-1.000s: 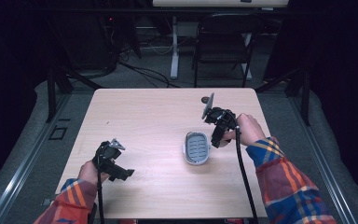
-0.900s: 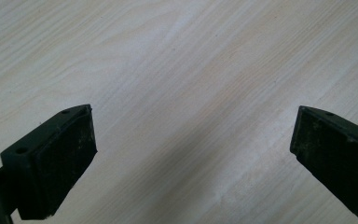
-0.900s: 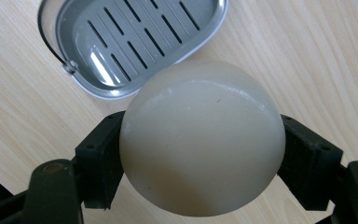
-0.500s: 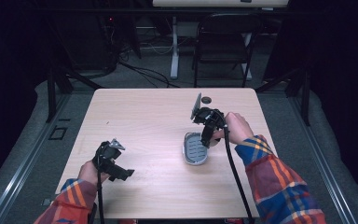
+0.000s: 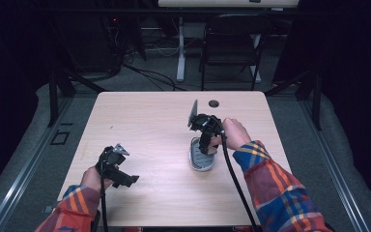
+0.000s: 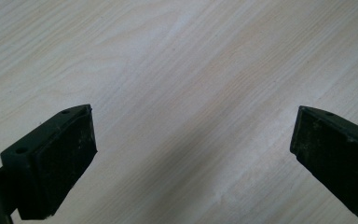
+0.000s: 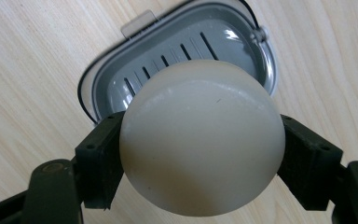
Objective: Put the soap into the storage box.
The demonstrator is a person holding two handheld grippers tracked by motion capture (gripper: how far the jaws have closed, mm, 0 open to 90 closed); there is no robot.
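A smooth, rounded, cream-white bar of soap (image 7: 200, 140) is clamped between the black jaws of my right gripper (image 7: 200, 154). Right behind it in the right gripper view lies a grey slotted soap dish (image 7: 168, 60). In the high view the right gripper (image 5: 206, 145) points down just above the dish (image 5: 202, 162), right of the table's middle. My left gripper (image 5: 125, 180) rests near the front left of the table. Its jaws (image 6: 191, 149) stand wide open over bare wood with nothing between them.
The light wooden table (image 5: 149, 125) has a round cable hole (image 5: 214, 103) near its far edge. A black folding chair (image 5: 232, 38) and a desk's legs with cables stand on the floor beyond the table.
My right hand has carried the soap leftward and slightly down, from beside the dish's right side to just over it. The left hand has stayed put.
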